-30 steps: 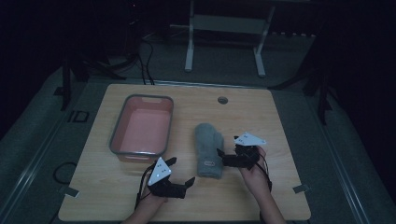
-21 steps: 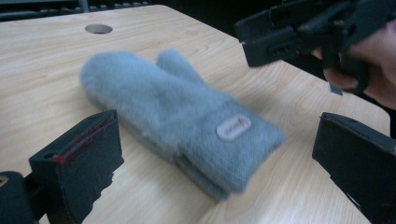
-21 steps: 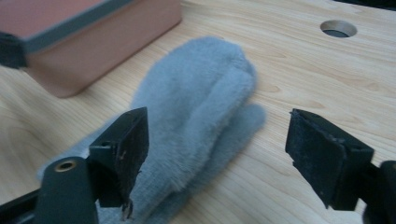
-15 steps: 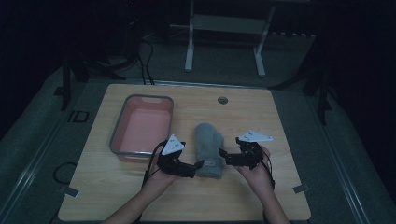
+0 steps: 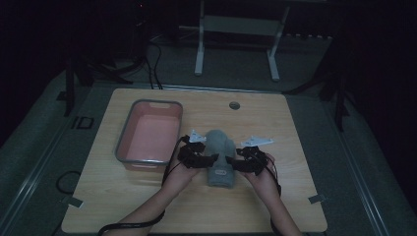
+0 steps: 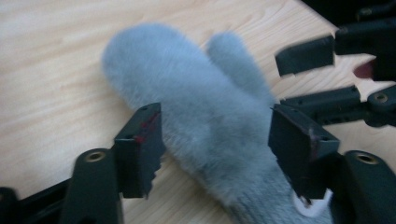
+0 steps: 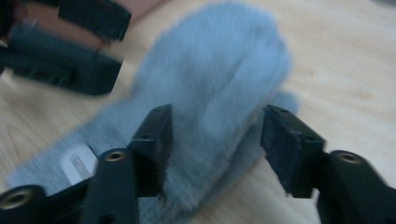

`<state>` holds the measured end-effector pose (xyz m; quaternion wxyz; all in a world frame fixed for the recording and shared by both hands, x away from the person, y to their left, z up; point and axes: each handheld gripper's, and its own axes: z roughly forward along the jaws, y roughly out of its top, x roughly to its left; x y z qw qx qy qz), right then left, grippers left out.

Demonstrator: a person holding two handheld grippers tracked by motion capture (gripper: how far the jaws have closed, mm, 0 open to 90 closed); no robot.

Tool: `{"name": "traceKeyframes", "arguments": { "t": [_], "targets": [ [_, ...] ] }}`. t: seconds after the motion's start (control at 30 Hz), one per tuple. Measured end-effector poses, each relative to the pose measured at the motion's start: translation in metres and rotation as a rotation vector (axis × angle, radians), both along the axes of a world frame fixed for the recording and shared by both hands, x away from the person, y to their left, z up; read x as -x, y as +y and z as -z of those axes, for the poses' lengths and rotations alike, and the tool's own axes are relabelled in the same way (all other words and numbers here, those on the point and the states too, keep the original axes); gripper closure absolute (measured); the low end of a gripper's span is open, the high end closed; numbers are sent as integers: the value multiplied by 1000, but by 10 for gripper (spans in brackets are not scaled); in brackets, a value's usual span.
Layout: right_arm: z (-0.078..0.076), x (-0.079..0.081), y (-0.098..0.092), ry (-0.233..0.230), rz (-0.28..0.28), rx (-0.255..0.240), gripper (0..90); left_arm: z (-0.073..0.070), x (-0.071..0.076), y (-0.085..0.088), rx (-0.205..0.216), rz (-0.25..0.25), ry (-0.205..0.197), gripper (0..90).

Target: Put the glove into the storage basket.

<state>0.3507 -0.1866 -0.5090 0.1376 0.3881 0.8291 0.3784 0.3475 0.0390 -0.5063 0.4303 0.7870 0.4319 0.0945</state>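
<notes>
- High view: a grey fleece mitten [image 5: 221, 158] lies near the middle of the wooden table [image 5: 295, 147], fingertip end pointing away from the person, knitted cuff toward them; the left gripper [image 5: 205, 160] comes in at its left flank and the right gripper [image 5: 237, 163] at its right flank, both forearms rising from the near edge and angled inward; a pink tray [image 5: 150, 135] sits just left of the left hand [image 5: 183, 169], close to its knuckles; bare wood lies open to the right of the right hand [image 5: 259, 173] and toward the far edge, where a small round cable port [image 5: 234, 105] is set.
- Left gripper view: the left gripper [image 6: 215, 140] straddles the mitten [image 6: 201, 112] near the cuff; its jaws have just been closing and stand about half apart, the mitten between them; the pads sit at the fleece edges, and a firm press cannot be told; the thumb of the mitten points toward the other gripper beyond.
- Right gripper view: the right gripper [image 7: 215, 135] has its jaws, just closing too, about half apart over the mitten [image 7: 210, 93]; one pad rests against the fleece, the other stands clear beside it; the picture is blurred.
</notes>
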Motion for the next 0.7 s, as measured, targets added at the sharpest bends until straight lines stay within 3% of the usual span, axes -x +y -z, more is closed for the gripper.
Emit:
{"name": "traceKeyframes", "arguments": {
  "t": [0.03, 0.07, 0.17, 0.27, 0.3, 0.43, 0.53, 0.6, 0.7],
  "targets": [
    [4, -1, -1, 21, 1, -3, 469, 3, -2, -1, 2, -1, 21, 380],
    [7, -2, -2, 37, 7, 1, 469, 8, -6, -4, -36, 7, 45, 409],
    [13, -5, -4, 68, 19, 27, 467, 16, -9, -6, -66, 13, 79, 423],
    [16, -9, -6, 94, 22, 32, 445, 22, -13, -6, -68, 4, 108, 420],
    [21, -14, -7, 131, 26, 29, 408, 28, -16, -6, -66, 2, 136, 415],
    [27, -21, -7, 184, 22, 7, 394, 36, -20, -8, -66, 4, 164, 400],
    [34, -31, -9, 263, 4, -36, 404, 41, -27, -8, -60, 18, 194, 377],
    [37, -35, -12, 296, -20, -73, 468, 44, -30, -10, -49, 25, 208, 371],
    [37, -36, -11, 305, -48, -79, 567, 45, -34, -11, -43, 61, 216, 400]
  ]
}}
